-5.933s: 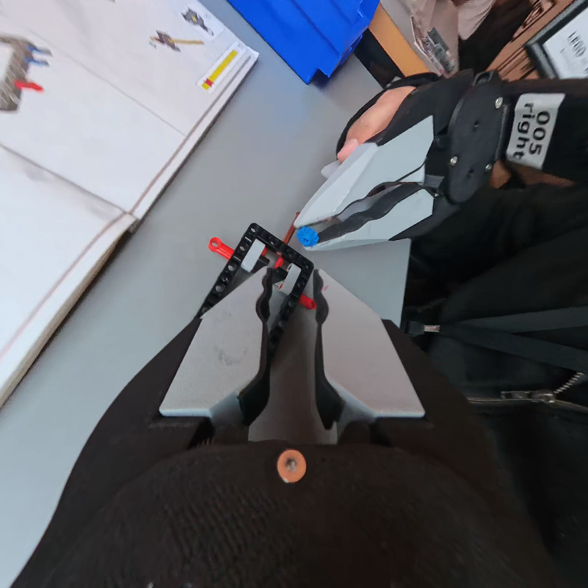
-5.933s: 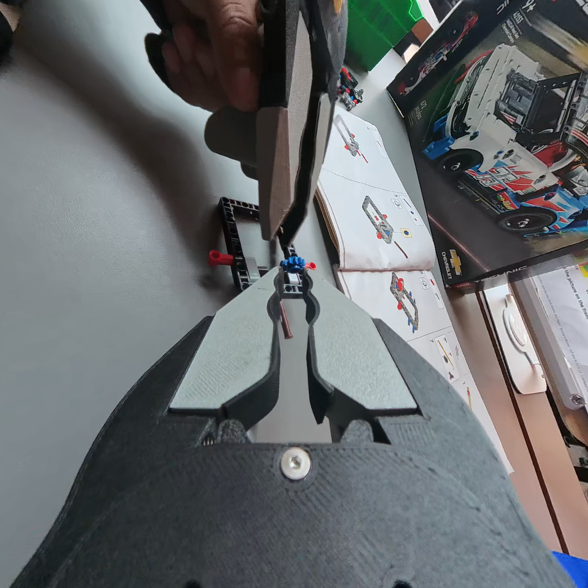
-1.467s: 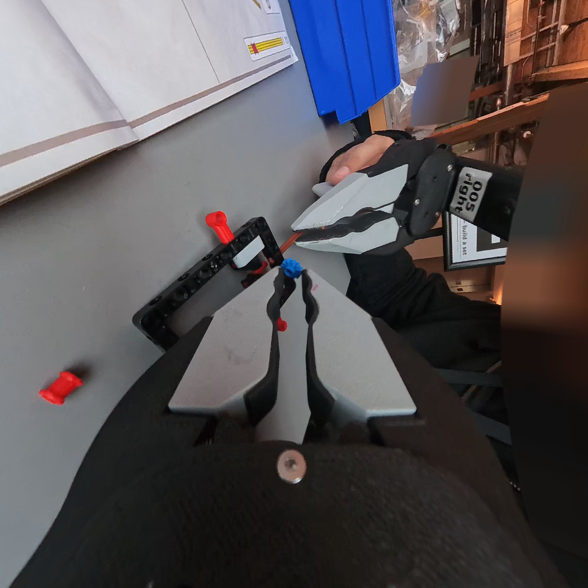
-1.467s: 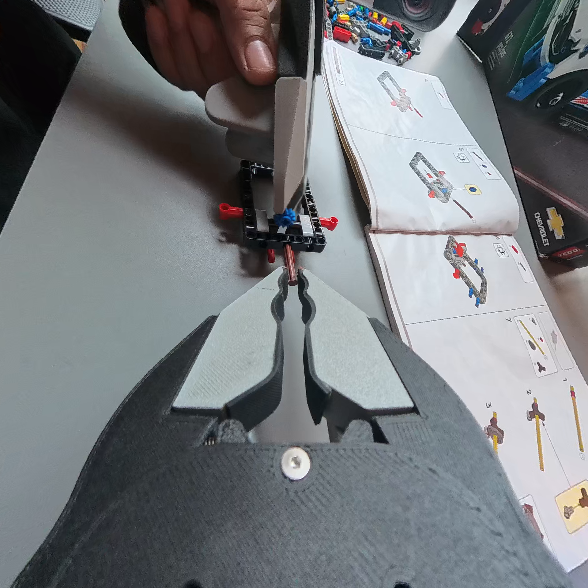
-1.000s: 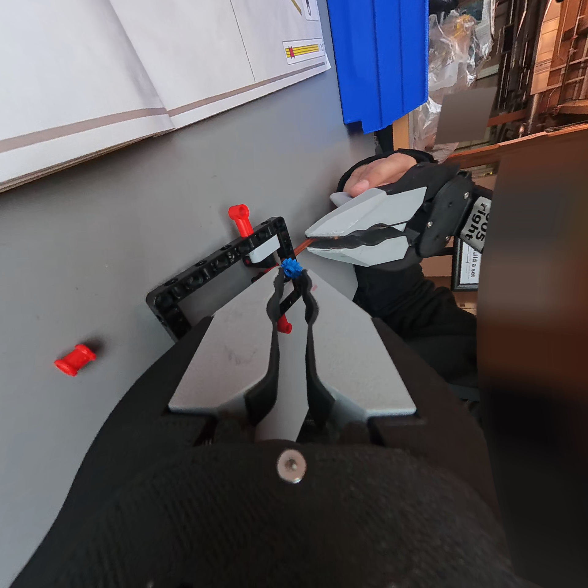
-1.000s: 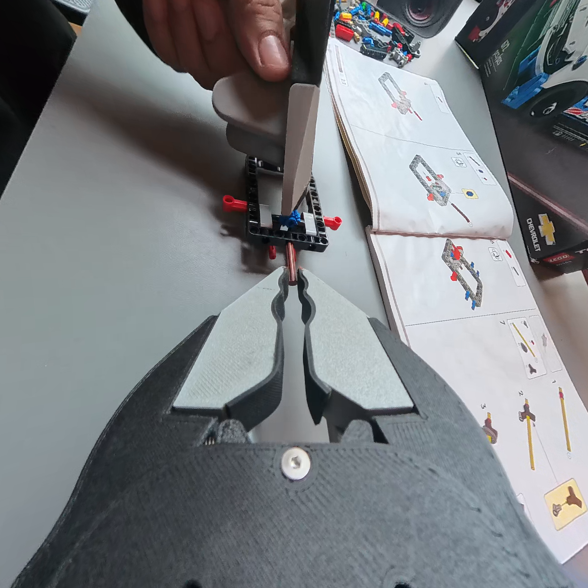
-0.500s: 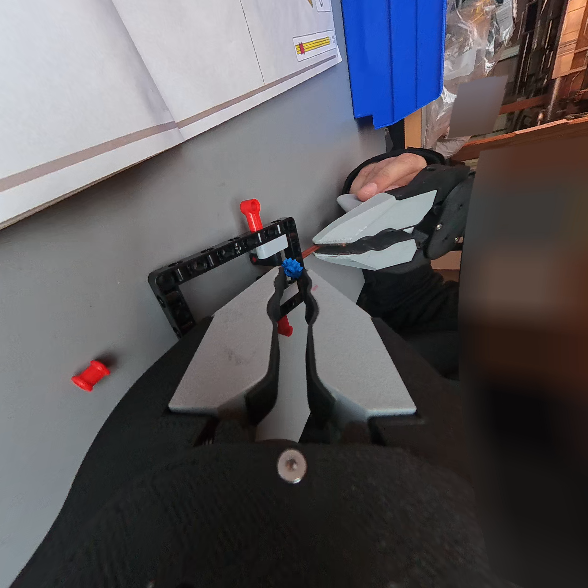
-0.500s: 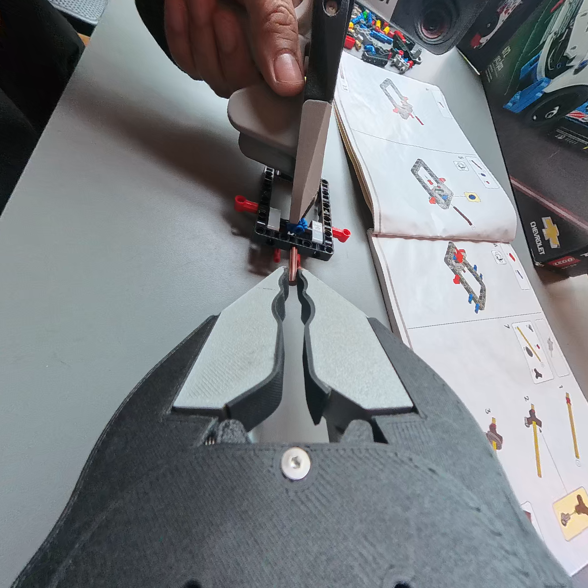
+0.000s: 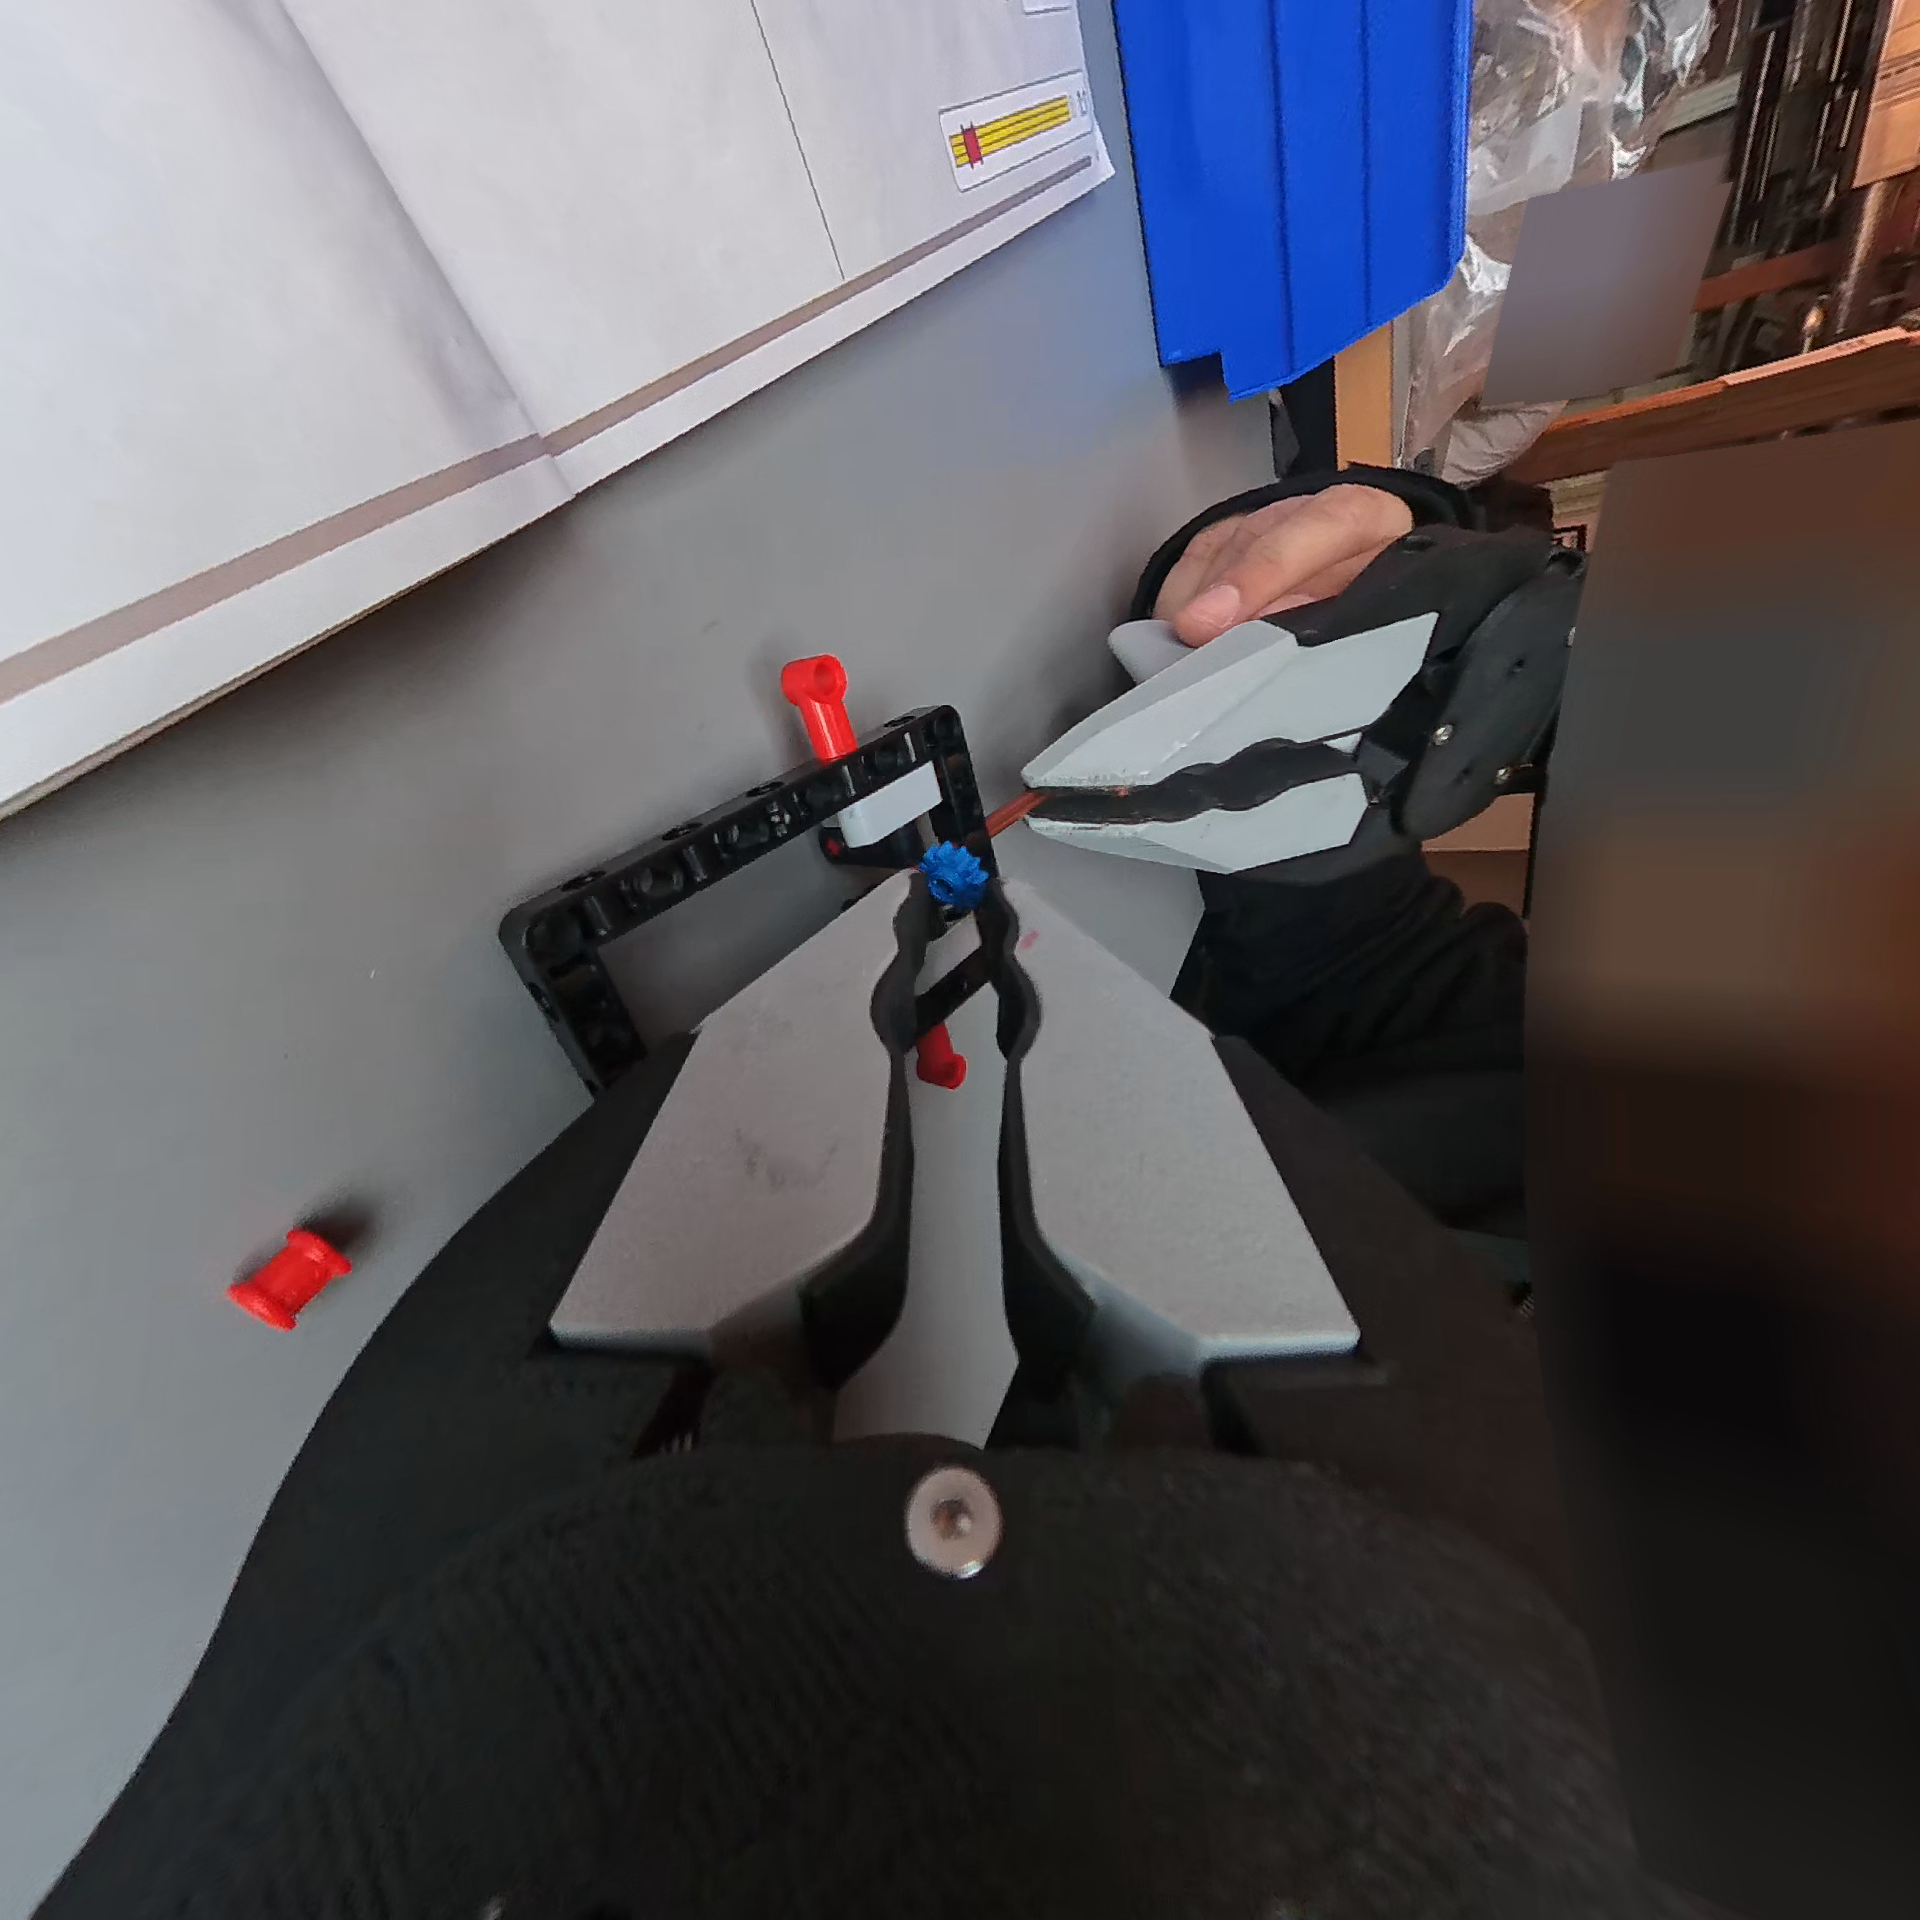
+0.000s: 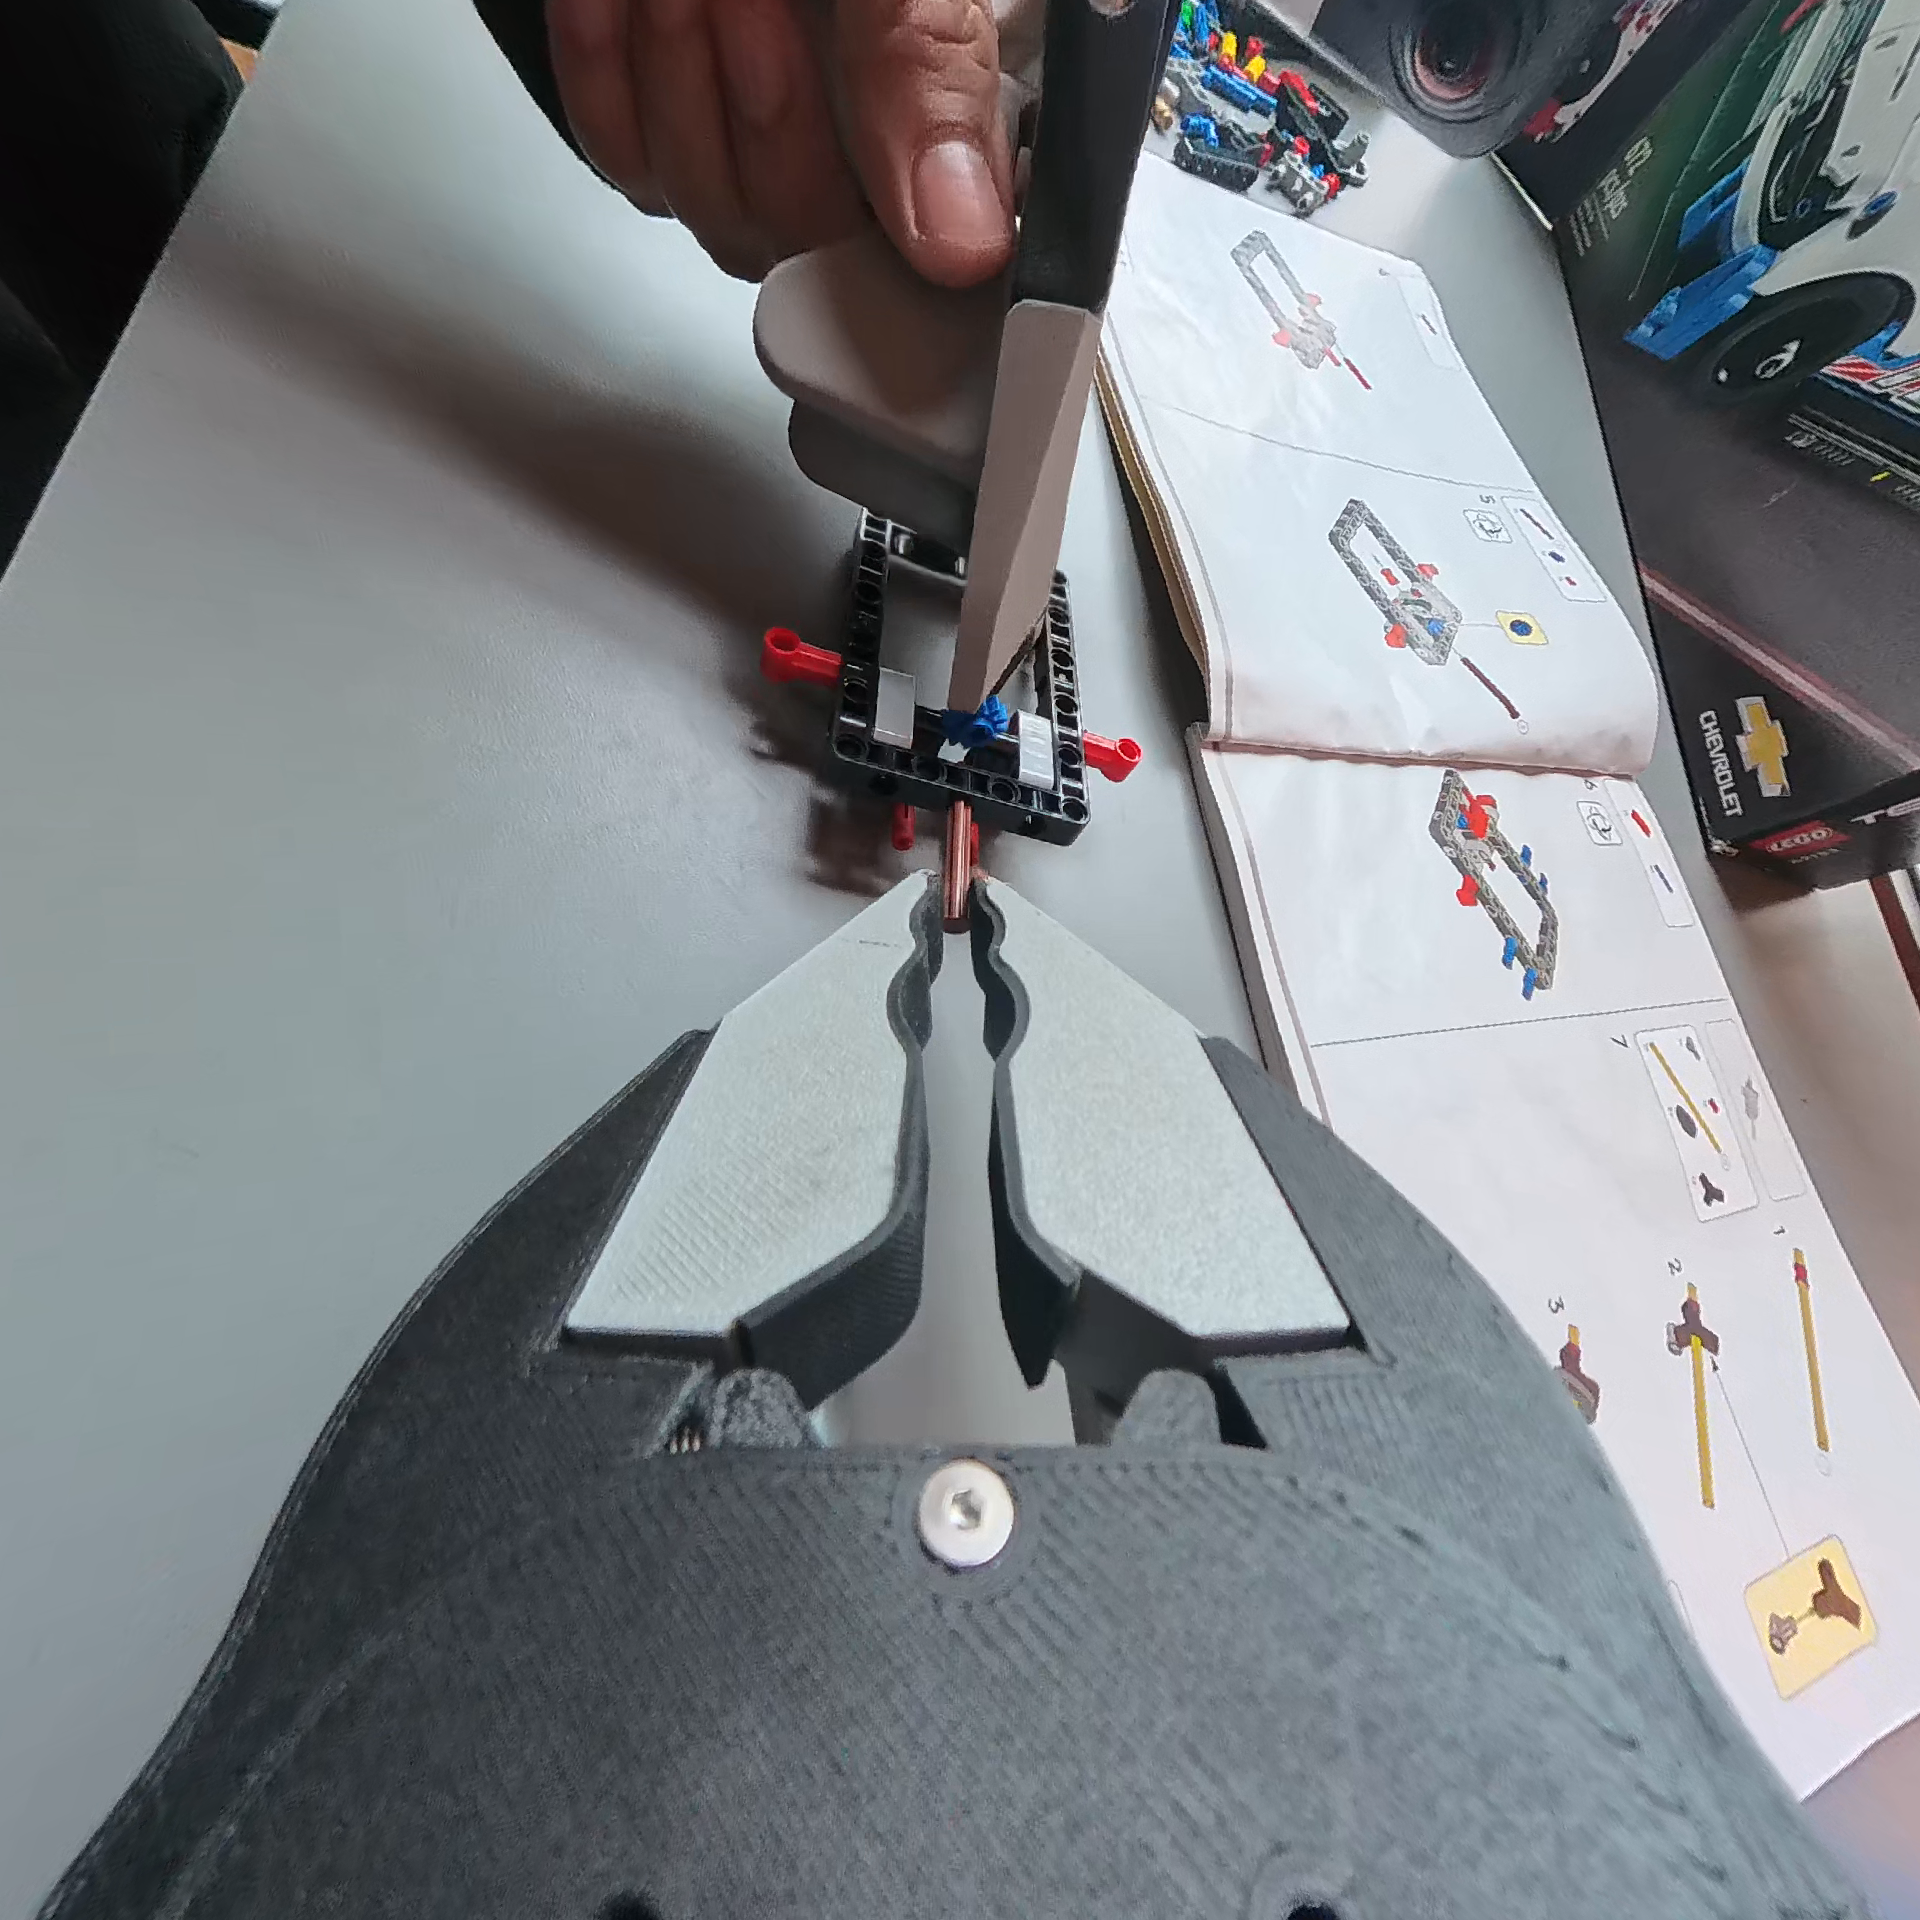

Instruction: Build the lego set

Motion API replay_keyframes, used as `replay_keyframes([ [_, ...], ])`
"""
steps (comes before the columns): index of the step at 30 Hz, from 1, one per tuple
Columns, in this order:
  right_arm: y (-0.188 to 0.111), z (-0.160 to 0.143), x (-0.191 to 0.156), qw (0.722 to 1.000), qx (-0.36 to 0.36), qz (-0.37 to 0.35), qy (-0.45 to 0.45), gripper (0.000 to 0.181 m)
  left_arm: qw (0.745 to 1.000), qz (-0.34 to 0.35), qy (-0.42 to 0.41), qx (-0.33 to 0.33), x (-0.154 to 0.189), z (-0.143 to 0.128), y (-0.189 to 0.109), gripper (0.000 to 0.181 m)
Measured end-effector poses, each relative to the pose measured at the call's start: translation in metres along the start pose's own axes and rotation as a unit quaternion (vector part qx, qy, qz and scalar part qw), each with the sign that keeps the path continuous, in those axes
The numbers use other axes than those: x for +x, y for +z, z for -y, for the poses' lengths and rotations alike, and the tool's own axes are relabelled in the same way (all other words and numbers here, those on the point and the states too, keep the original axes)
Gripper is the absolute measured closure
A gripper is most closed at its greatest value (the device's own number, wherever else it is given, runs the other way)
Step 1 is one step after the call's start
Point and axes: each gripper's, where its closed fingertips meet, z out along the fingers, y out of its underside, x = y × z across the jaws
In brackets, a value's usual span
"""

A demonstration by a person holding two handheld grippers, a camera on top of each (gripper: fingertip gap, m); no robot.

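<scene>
Since 5.9 s ago, blue gear passed to left claw, clamped inside black frame on desk. Right claw pinches brown axle, partly inserted. Most building remains.

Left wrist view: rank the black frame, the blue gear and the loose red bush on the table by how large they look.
1. black frame, by far the largest.
2. loose red bush.
3. blue gear, though the bush lies nearer the camera, so these two are close and their order is unsure.
</scene>
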Motion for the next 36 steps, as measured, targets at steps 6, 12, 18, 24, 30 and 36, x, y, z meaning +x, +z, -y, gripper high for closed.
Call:
replay_keyframes([
  [6,0.0,-0.001,0.0,1.0,0.0,0.0,0.001,0.18,1.0,0.01,0.024,-0.008,0.0,0.001,0.002,0.172],
  [12,0.0,-0.001,0.0,1.0,0.003,0.002,0.009,0.18,0.999,0.017,0.036,-0.021,-0.001,0.003,0.002,0.172],
  [18,0.001,-0.002,0.0,1.0,0.001,0.001,0.007,0.179,0.997,0.026,0.058,-0.033,-0.001,0.004,0.002,0.172],
  [24,0.0,-0.002,0.001,1.0,0.0,-0.002,0.009,0.178,0.996,0.01,0.089,-0.022,0.002,0.003,-0.002,0.172],
  [30,0.001,-0.003,0.002,1.0,0.0,-0.004,0.011,0.178,0.991,0.003,0.132,0.02,0.008,0.009,-0.01,0.173],
  [36,0.001,-0.003,0.003,1.0,0.004,-0.002,0.019,0.178,0.99,-0.005,0.136,0.049,0.006,0.01,-0.015,0.172],
])
